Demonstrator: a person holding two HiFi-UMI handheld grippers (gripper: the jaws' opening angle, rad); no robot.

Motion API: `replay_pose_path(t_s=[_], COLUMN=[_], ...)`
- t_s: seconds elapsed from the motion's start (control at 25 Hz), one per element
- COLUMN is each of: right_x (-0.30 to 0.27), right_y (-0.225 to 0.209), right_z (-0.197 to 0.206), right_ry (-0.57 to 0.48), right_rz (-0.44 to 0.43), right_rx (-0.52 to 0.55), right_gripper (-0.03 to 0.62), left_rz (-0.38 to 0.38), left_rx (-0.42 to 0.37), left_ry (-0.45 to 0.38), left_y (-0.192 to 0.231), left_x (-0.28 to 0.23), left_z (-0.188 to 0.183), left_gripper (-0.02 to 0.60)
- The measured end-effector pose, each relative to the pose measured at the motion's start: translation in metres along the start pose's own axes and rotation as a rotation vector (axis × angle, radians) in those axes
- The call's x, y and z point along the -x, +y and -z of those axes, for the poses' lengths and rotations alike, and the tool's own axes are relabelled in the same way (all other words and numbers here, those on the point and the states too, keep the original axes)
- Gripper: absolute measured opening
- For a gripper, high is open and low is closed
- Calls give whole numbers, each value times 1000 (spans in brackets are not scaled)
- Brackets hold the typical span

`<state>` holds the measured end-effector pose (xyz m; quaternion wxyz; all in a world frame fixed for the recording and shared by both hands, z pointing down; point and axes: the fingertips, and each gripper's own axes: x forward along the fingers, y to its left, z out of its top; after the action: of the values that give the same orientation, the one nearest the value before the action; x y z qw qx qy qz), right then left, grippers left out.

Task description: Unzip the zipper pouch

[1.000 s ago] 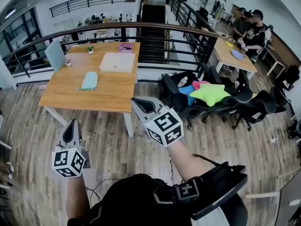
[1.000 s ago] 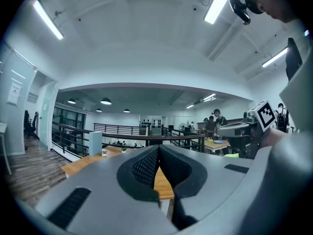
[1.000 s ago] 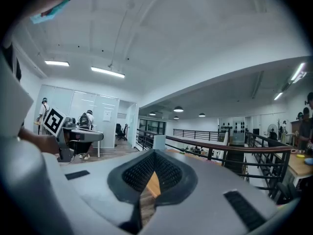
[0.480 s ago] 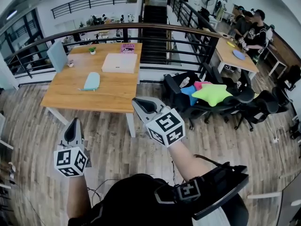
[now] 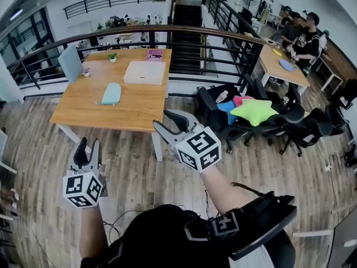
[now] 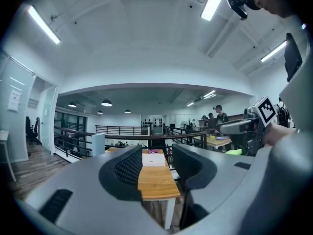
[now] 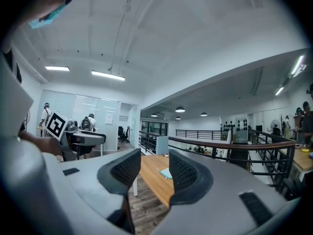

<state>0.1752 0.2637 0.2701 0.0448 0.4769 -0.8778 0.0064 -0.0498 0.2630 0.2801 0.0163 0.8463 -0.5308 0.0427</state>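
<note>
Jaws on the left gripper (image 5: 88,148) and the right gripper (image 5: 170,121) are opening, nothing between them. The light-blue zipper pouch (image 5: 111,93) is lying on the wooden table (image 5: 134,108), upper left in the head view, well apart from both. It is seemingly waiting untouched, so the whole unzipping is remaining.

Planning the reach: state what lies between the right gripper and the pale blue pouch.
Head view: just bare wooden table up to the pale blue pouch; the right gripper, empty, has jaws opening.
</note>
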Motion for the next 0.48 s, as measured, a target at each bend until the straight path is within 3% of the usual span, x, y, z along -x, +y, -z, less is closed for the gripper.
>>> replay_pose_path(t_s=[0.16,0.48], right_x=[-1,-18], right_y=[-4,4], right_z=[3,10], right_ry=[2,38], right_rz=[3,0], right_rx=[-4,6], right_gripper=[239,247], left_rz=[-21,-42], left_rx=[-3,-28], left_ry=[4,5], left_y=[6,25], left_x=[0,1], left_z=[5,6], left_gripper=[261,262])
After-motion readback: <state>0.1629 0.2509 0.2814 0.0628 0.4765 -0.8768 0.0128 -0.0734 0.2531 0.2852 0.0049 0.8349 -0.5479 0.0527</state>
